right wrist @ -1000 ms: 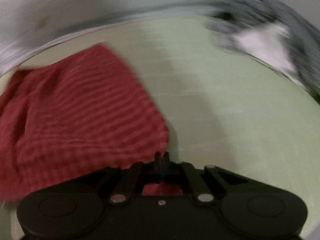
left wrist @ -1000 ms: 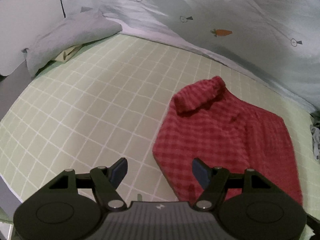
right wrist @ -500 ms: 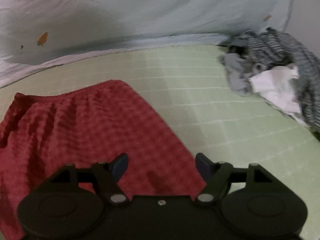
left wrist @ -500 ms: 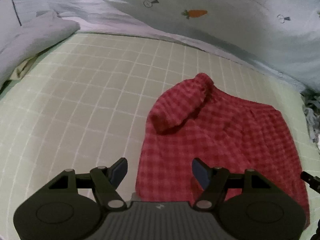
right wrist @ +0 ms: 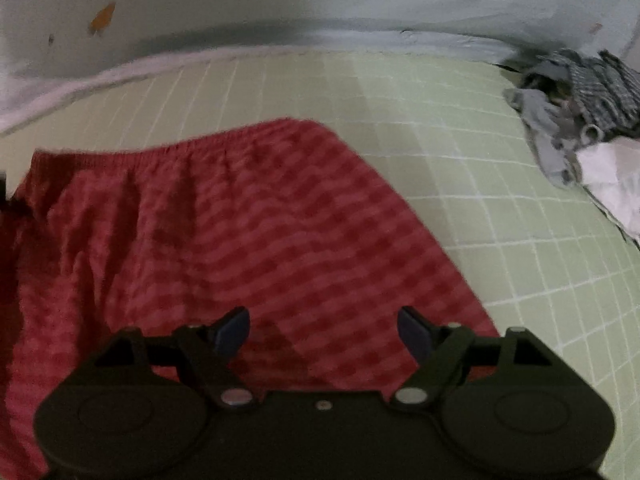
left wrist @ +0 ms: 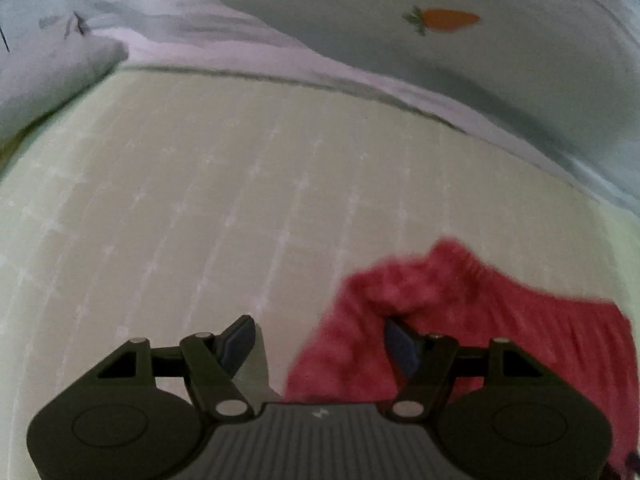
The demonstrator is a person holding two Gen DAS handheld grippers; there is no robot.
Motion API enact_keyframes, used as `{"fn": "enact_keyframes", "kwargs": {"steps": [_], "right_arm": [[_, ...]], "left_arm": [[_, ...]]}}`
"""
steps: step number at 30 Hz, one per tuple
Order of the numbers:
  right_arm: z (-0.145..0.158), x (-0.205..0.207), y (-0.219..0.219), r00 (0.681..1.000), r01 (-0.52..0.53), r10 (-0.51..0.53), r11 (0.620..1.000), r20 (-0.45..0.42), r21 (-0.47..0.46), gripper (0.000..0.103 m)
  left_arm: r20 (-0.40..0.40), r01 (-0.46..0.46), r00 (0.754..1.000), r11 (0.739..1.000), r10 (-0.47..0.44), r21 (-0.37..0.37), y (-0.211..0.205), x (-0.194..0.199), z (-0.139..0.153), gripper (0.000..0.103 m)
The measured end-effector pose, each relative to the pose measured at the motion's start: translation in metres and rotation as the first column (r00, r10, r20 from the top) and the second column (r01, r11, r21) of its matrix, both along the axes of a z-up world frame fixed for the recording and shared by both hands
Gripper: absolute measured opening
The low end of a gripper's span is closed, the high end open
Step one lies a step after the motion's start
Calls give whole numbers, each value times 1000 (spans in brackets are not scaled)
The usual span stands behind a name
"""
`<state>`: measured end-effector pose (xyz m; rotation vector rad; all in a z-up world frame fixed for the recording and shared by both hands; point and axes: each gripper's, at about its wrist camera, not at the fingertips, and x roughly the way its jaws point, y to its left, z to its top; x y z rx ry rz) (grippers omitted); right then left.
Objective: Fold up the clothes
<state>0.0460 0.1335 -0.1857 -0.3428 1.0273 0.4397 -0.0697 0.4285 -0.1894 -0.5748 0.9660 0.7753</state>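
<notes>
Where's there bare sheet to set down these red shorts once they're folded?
Bare green checked sheet lies left of the red shorts, up to the pale quilt. A narrower strip separates shorts from the crowded clothes pile.

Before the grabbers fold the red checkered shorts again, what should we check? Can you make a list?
1. Left gripper jaws open: ok.
2. Right gripper jaws open: ok.
3. Red checkered shorts lying flat on the green grid sheet: not ok, one corner is bunched up.
4. Right gripper above the shorts: ok.
5. Pile of other clothes apart from the shorts: ok.
6. Left gripper touching the cloth: cannot tell, blurred.
</notes>
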Motion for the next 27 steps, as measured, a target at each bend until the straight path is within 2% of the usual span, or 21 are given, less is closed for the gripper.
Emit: {"fn": "enact_keyframes", "kwargs": {"steps": [2,8,11,21,27], "right_arm": [[-2,-1,4,1000,-8,8,1000,2,-15,82],[3,-8,8,1000,-18,18,1000,20,12,82],[9,-17,11,999,-16,15,999,34,34,82],[37,-85,32,981,-172,157,976,112,135,82],[48,-137,53,965,-249,228,950,130,185,82]], "left_arm": [[-4,-20,1000,999,20,29,15,1,4,72],[79,-39,996,998,35,46,21,-41,33,72],[92,-21,996,1000,20,4,-3,-71,37,72],[-10,-77,997,990,76,-118,-77,-163,22,72],[-25,-76,997,992,73,-100,-89,-190,26,72]]}}
